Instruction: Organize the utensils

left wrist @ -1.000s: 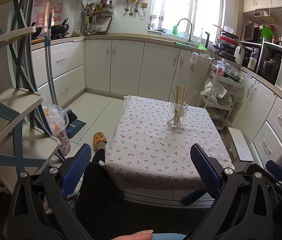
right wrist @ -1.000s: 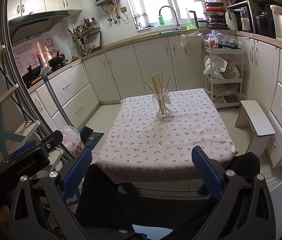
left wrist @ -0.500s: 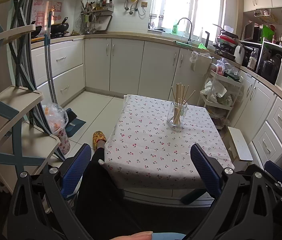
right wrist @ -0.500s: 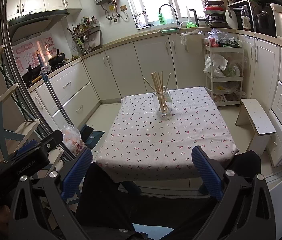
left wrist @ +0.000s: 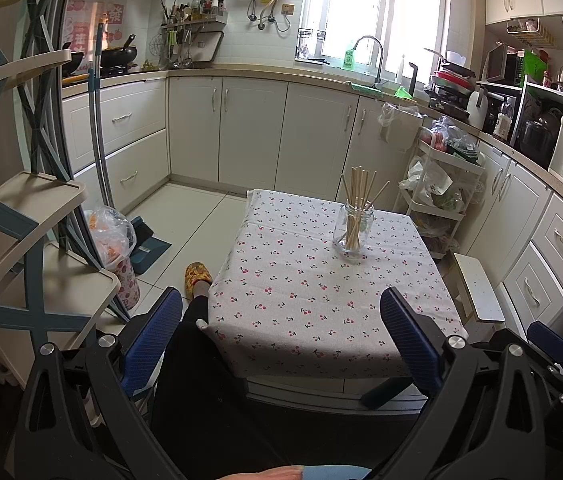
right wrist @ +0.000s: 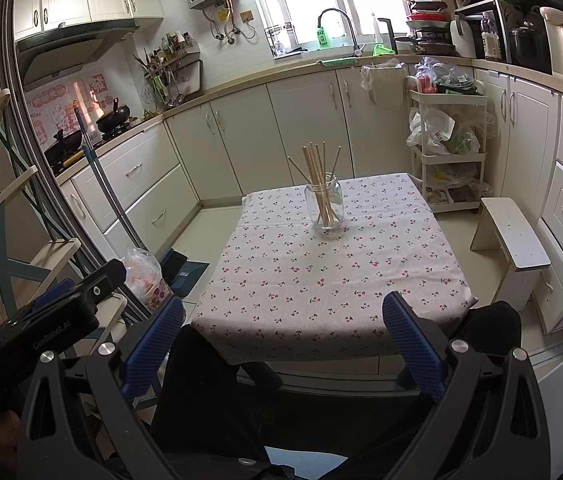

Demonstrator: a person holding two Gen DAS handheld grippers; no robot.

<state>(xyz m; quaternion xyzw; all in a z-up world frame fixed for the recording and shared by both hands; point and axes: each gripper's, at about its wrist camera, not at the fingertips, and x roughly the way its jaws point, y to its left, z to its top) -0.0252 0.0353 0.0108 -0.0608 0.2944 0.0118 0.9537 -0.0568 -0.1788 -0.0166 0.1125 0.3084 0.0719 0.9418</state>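
Note:
A clear glass jar [left wrist: 352, 231] holding several wooden chopsticks [left wrist: 358, 188] stands upright toward the far side of a table with a cherry-print cloth [left wrist: 305, 300]. It also shows in the right wrist view [right wrist: 324, 211], with the chopsticks [right wrist: 317, 168] fanned out above it. My left gripper [left wrist: 281, 336] is open and empty, held back from the table's near edge, above my lap. My right gripper [right wrist: 283, 338] is open and empty at the same distance. The left gripper's body [right wrist: 53, 320] shows at the lower left of the right wrist view.
A white step stool [right wrist: 515, 246] stands right of the table. A white cart [right wrist: 447, 148] with bags stands at the far right corner. A shelf unit [left wrist: 21, 240], a mop handle [left wrist: 97, 128] and a bagged bin [left wrist: 115, 248] are on the left. Cabinets line the walls.
Both grippers have drifted back and slightly up from the table, so the table and jar look a little farther away. Both stay open and empty.

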